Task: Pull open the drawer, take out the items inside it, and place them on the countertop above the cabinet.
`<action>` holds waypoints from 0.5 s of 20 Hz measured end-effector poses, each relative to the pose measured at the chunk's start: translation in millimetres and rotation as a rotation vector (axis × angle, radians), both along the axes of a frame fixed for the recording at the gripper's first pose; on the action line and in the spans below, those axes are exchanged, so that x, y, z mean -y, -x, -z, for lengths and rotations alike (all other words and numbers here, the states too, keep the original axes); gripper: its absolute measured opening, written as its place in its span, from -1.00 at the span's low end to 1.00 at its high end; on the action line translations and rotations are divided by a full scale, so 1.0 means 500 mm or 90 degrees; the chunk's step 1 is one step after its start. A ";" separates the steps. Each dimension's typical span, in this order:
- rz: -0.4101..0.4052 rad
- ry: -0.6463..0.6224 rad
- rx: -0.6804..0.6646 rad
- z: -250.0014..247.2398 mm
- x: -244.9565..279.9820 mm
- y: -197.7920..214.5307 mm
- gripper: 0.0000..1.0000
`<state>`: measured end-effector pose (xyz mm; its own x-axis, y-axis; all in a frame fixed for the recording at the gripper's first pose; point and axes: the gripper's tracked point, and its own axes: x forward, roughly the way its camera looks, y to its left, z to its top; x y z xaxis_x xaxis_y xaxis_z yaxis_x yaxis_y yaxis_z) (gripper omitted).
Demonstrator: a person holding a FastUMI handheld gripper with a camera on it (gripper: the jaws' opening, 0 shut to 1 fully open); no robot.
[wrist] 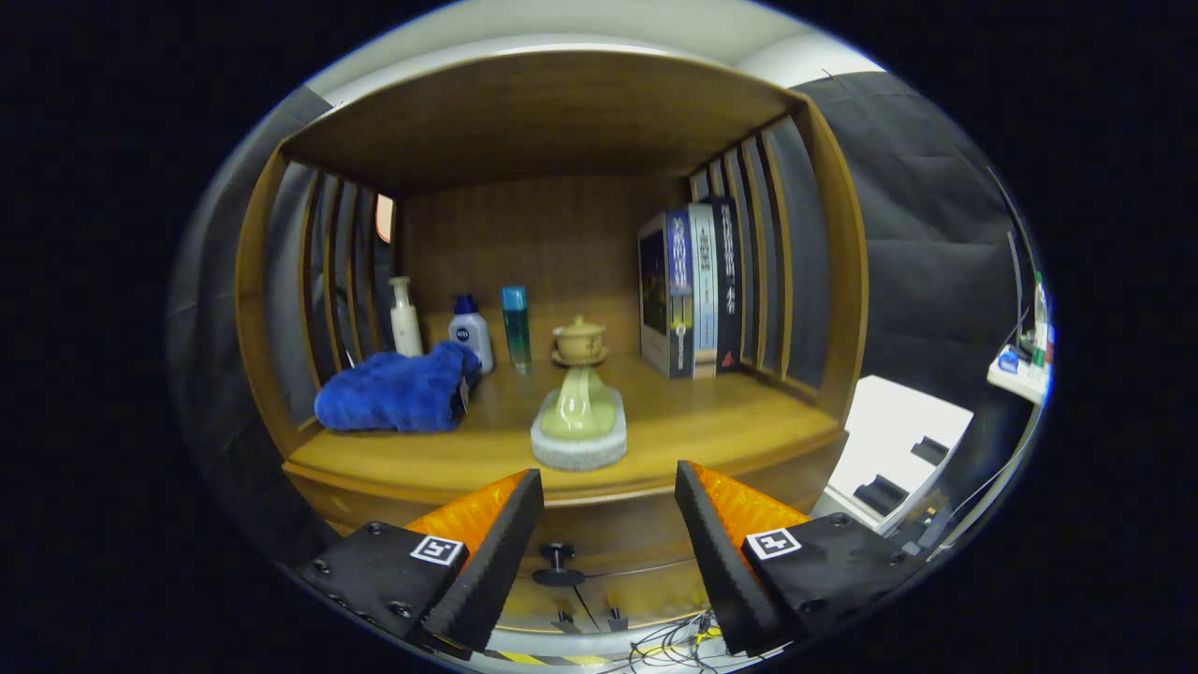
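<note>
My gripper [608,510] is open, with nothing between its fingers, held in front of the wooden cabinet. Below and between the fingertips the drawer front shows a small dark knob [558,564]; the drawer looks closed. Just beyond the fingers lies the countertop [730,426]. On it, near the front edge, rests a pale green handled scrubber on a grey-white sponge pad [578,426]. A crumpled blue towel [398,391] lies to its left.
At the back of the countertop stand a white pump bottle [405,318], a white bottle with blue cap [471,332], a teal bottle [515,326] and a lidded tan cup [579,341]. Upright books [693,290] lean against the right slatted side. Cables [669,646] lie below.
</note>
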<state>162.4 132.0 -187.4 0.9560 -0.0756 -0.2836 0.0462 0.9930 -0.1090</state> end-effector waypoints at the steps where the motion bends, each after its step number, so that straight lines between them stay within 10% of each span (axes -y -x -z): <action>1: -0.009 0.003 0.014 -0.043 -0.008 0.004 0.88; 10: -0.044 0.023 0.108 -0.376 -0.043 0.104 0.88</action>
